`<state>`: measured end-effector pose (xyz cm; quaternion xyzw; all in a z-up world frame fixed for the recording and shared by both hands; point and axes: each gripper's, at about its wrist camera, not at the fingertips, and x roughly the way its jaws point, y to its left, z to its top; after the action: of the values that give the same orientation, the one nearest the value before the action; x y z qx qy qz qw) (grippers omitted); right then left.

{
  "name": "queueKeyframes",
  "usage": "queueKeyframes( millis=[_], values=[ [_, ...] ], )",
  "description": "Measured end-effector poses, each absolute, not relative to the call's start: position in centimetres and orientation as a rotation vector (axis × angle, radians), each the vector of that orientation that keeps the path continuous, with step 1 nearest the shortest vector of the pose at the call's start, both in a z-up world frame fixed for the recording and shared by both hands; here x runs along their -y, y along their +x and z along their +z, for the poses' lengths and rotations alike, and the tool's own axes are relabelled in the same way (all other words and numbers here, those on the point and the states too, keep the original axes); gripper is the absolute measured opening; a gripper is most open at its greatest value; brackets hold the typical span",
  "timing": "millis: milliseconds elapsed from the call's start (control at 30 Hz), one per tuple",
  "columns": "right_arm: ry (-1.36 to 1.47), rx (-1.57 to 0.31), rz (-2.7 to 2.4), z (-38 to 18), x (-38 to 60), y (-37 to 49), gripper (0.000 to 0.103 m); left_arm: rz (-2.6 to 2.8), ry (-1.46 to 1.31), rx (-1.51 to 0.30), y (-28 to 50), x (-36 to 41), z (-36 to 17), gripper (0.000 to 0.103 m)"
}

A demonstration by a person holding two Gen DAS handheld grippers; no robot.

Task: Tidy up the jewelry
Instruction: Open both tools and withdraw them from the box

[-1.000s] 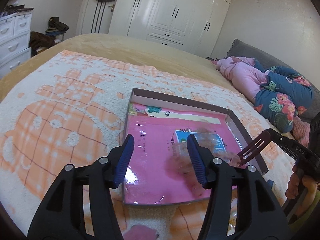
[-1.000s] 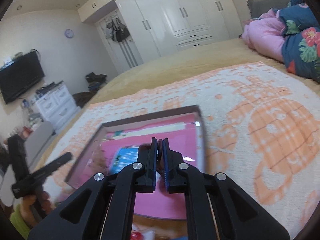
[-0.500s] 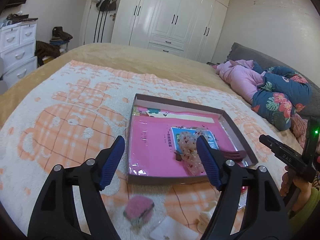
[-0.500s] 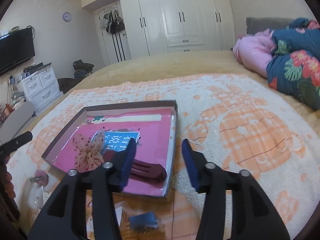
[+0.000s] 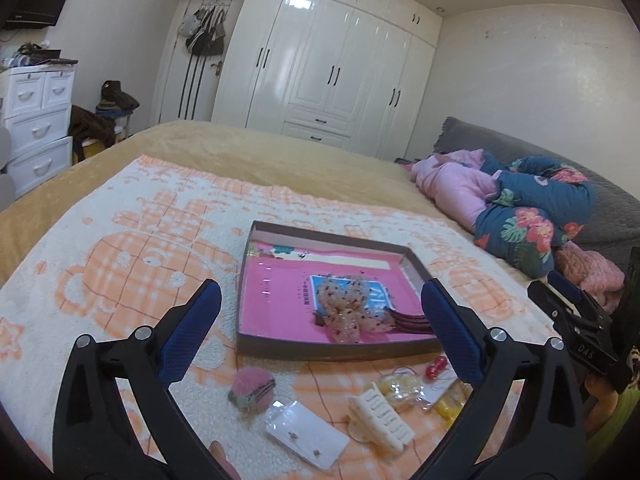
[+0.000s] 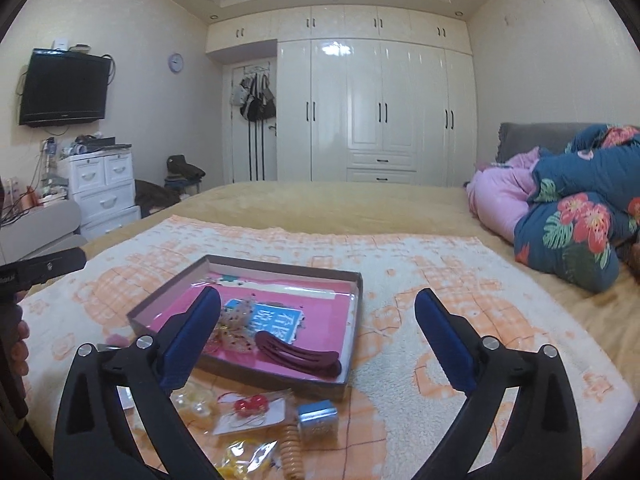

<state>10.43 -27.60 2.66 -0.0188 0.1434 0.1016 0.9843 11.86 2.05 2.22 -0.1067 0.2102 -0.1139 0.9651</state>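
Observation:
A shallow brown box with a pink lining (image 5: 320, 350) (image 6: 280, 376) lies on the orange-and-white blanket. In it lie a sheer speckled bow clip (image 5: 348, 312) (image 6: 236, 330) and a dark red hair clip (image 5: 412, 322) (image 6: 298, 354). In front of the box lie a pink fuzzy clip (image 5: 252, 388), a cream claw clip (image 5: 380, 418), a clear earring card (image 5: 306, 434), red bead earrings (image 6: 250, 406) and a small blue box (image 6: 318, 418). My left gripper (image 5: 320, 330) and right gripper (image 6: 318, 338) are both wide open, empty, held back above the near items.
Pink and floral bedding (image 6: 560, 216) is piled at the right of the bed. White drawers (image 6: 104, 188) stand at the left, a white wardrobe (image 6: 376, 112) at the back. The right gripper's body (image 5: 580, 328) shows at the right edge of the left wrist view.
My right gripper opened and left the dark red hair clip in the box. Both grippers pulled back and up from the box, the left opening wider.

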Motion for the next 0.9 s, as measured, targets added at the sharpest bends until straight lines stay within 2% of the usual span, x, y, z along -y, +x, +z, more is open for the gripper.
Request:
queueKeyframes(
  millis=[433,900],
  values=[
    [-0.073,-0.304,0.240,2.1,26.6,6.9,0.096,-0.231,-0.228,-0.425,8.6,-2.2,1.7,0.092],
    [-0.105,-0.408,0.261,-0.8,26.3,5.1,0.096,-0.277,-0.207,-0.539,7.0,-0.5,-1.3,0.092]
  ],
)
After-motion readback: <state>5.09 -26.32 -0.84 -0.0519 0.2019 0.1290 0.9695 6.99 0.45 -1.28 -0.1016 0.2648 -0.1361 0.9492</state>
